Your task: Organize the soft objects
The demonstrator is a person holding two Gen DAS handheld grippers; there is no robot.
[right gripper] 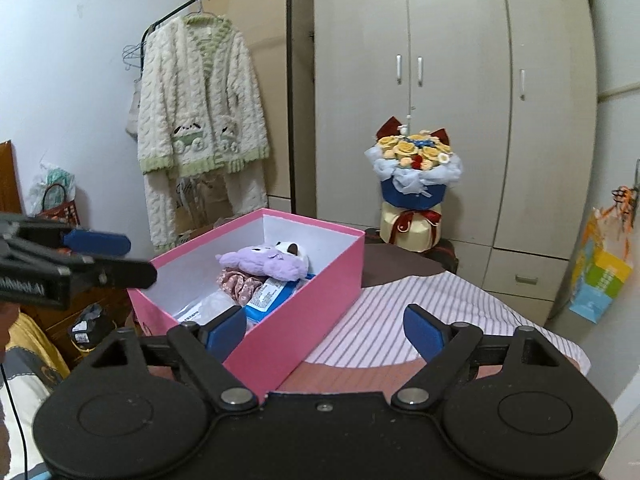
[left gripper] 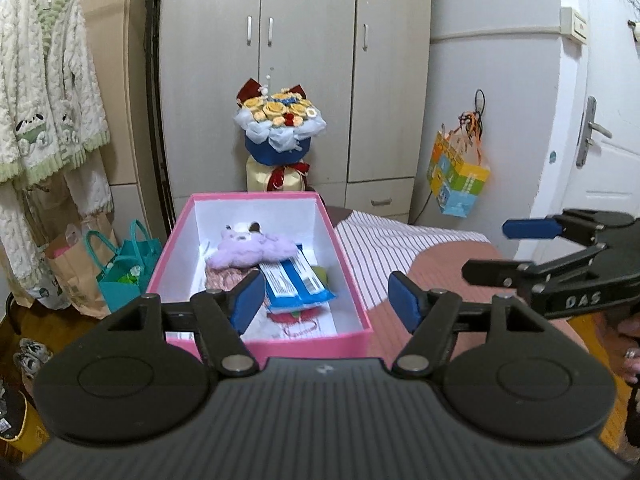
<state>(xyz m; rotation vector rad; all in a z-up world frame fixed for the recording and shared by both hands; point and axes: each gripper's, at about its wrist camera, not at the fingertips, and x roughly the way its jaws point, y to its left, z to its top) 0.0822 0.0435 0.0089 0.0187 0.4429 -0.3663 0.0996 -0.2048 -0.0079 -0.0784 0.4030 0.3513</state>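
The left gripper (left gripper: 324,300) and the right gripper (right gripper: 325,330) both hover with their blue fingers (left gripper: 248,300) spread wide and nothing between them, just short of the near end of the pink box (left gripper: 280,346), which sits on the striped bed cover (left gripper: 380,248). Inside the box, the purple plush toy (left gripper: 252,248) lies toward the far wall, with a pink ruffled scrunchie (right gripper: 236,286) and a blue-and-white soft packet (left gripper: 296,280) nearer the fingers. All three look light and squashy, so the plush probably takes a firm pinch across its thick middle, while the glossy packet may slip and seems better gripped by an edge.
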